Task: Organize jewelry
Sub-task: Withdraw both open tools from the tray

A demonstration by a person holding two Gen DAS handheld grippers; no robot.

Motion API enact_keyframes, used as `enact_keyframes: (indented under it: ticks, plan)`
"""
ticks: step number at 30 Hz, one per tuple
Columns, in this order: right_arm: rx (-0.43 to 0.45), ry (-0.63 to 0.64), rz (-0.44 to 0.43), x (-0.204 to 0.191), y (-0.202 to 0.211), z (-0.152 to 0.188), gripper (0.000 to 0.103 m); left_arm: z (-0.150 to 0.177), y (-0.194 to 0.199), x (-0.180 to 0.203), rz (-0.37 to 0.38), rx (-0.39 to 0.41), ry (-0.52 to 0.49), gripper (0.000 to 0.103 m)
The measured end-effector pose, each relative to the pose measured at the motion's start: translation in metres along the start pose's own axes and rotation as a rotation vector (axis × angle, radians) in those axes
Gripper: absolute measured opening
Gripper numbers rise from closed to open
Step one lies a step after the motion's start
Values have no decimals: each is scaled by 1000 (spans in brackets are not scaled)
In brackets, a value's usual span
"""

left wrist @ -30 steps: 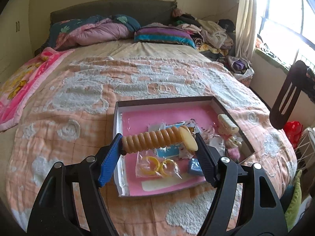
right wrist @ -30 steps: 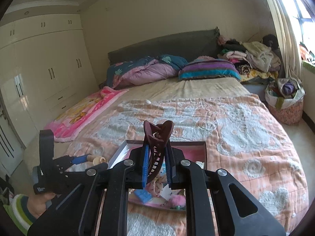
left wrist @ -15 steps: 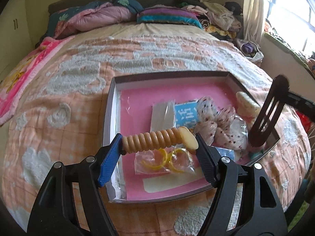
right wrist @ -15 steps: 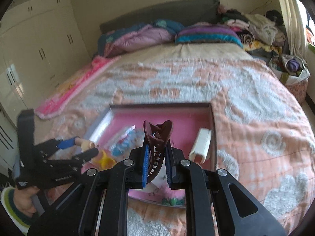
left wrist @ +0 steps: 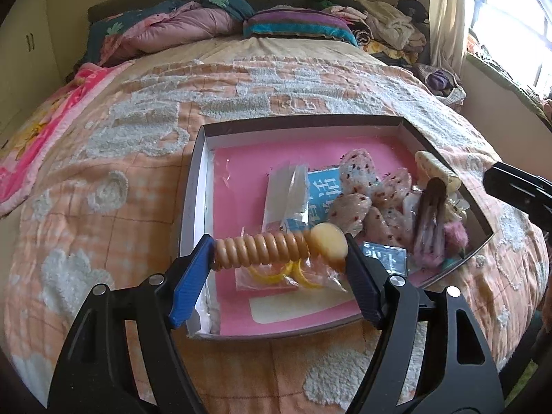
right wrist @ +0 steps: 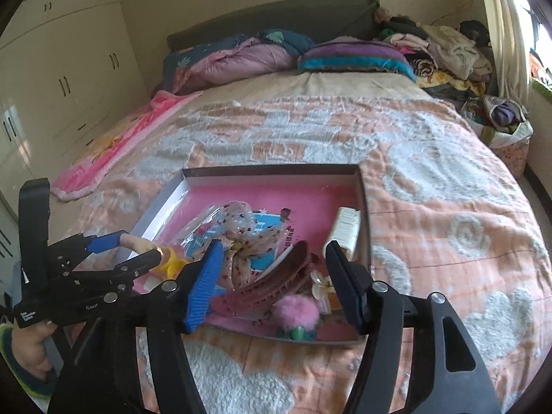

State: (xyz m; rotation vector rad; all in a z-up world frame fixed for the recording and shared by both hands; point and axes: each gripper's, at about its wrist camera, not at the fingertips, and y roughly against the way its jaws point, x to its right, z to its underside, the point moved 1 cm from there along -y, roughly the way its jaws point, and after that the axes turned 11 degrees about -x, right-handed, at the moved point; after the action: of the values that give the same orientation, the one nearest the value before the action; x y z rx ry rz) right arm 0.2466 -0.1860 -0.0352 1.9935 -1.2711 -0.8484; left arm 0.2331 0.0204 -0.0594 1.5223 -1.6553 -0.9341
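Left wrist view looks down on a quilted peach bedspread (left wrist: 114, 179) with raised white tufted patches, where a shallow box (left wrist: 193, 186) with a pink floor holds the jewelry. The left gripper (left wrist: 279, 252) clamps a ribbed, tan, spiral-shaped hair tie (left wrist: 262, 250) end to end between its blue pads, low over the box's near left corner. Under it lies a clear crinkled bag of yellow rings (left wrist: 276, 274). Further right sit a clear plastic sleeve (left wrist: 288, 189), a blue printed card (left wrist: 322, 195), and a sheer dotted fabric bow (left wrist: 362, 203). This view alone shows a cream clip (left wrist: 436, 169) resting along the box's right wall; the brown claw clip (left wrist: 429, 220) is only a blur here, as is the fluffy pink pompom (left wrist: 455, 236) beside it. The right gripper's black body (left wrist: 517, 189) is cut off at the right edge.

Right wrist view alone shows the hand (right wrist: 29, 348) in a green cuff holding the left gripper's handle, and the white wardrobe (right wrist: 69, 79) behind. The right gripper (right wrist: 272, 276) is opening, its pads clear of the toothed, glossy brown claw clip (right wrist: 276, 283), which lies on its side between them among the box's contents. A white flower piece (right wrist: 319, 288) next to it is hard to make out.
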Motion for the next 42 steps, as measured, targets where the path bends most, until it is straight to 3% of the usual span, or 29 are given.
enact_keyframes:
  ticks: [18,22,24,28,34,42]
  plan:
    - [118,-11,14,1,86,23,73,-2,73,11,14,109,12,73]
    - [159,5,38,-5,112,29,79,1,96,15,26,152,12,73]
    - [187,13,52,-7,125,33,85,3,106,17,30,165,12,78]
    - [235,20,65,-10,150,41,90,9,124,22,30,190,1,80]
    - [296,38,92,-15,179,56,97,23,145,29,28,224,4,93]
    - [321,75,93,-27,199,81,99,51,157,36,13,219,-4,93]
